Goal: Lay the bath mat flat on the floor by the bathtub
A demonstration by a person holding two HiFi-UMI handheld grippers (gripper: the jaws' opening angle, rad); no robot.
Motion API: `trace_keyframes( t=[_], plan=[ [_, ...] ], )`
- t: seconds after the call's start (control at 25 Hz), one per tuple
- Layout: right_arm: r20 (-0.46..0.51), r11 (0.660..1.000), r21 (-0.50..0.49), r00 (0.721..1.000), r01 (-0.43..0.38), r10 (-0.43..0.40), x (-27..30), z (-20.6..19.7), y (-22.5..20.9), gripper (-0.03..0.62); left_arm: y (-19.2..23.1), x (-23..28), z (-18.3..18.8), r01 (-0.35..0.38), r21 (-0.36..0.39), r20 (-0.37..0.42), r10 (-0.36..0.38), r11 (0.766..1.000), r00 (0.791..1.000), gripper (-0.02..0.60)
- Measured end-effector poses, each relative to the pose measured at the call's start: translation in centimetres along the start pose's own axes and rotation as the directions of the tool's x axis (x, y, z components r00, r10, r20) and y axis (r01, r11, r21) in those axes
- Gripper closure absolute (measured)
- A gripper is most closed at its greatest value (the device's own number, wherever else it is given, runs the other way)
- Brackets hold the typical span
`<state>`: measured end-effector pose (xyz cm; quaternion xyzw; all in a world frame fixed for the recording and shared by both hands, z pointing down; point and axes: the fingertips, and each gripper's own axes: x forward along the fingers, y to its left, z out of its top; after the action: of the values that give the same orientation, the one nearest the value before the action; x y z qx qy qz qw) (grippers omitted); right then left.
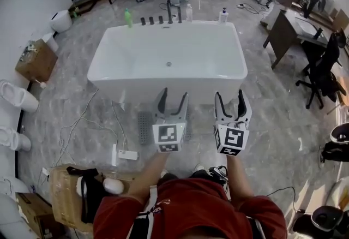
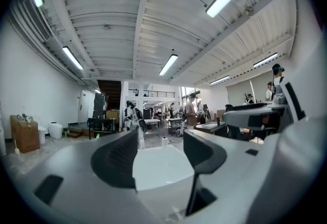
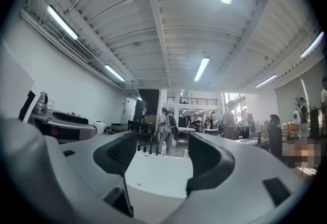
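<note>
A white bathtub [image 1: 169,58] stands in the middle of the marble floor. In front of it a grey textured bath mat [image 1: 144,126] lies on the floor, mostly hidden behind my left gripper [image 1: 172,100]. That gripper hangs open and empty above the mat. My right gripper [image 1: 229,99] is beside it, also open and empty, over bare floor near the tub's front wall. In the left gripper view the left gripper [image 2: 158,154] frames the tub [image 2: 158,169] between its jaws. The right gripper [image 3: 156,159] likewise points at the tub [image 3: 158,177].
Bottles and a faucet [image 1: 170,13] line the tub's far rim, with a green bottle [image 1: 128,17]. A white power strip [image 1: 127,154] and cables lie at the left. A woven basket [image 1: 68,194], a cardboard box [image 1: 35,60], a desk and an office chair [image 1: 322,69] ring the area.
</note>
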<state>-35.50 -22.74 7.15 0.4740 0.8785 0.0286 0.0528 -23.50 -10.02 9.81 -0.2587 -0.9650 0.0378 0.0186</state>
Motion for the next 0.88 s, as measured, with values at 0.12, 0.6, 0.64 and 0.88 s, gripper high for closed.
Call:
trace_keyframes(
  t=[0.12, 0.6, 0.64, 0.88],
  plan=[
    [-0.012, 1.000, -0.004, 1.000, -0.019, 0.019, 0.1, -0.3, -2.3, 0.284, -2.0, 1.0, 0.4, -0.001, 0.006, -0.012, 0.002, 1.000, 1.000, 0.319],
    [0.001, 0.998, 0.031, 0.999, -0.048, 0.048, 1.6, 0.3, -2.6, 0.284, -1.3, 1.8, 2.4, -0.034, 0.001, 0.024, 0.034, 0.999, 0.999, 0.319],
    [0.004, 0.999, 0.026, 0.999, -0.048, 0.048, 1.7, 0.5, -2.3, 0.284, -1.1, 1.8, 2.4, -0.032, 0.005, 0.025, 0.031, 0.999, 0.999, 0.319],
    [-0.003, 0.999, 0.041, 0.999, -0.034, 0.035, 2.3, 0.3, -0.7, 0.284, -1.3, 2.4, 1.7, 0.025, 0.019, -0.002, -0.025, 1.000, 1.000, 0.321]
  ],
)
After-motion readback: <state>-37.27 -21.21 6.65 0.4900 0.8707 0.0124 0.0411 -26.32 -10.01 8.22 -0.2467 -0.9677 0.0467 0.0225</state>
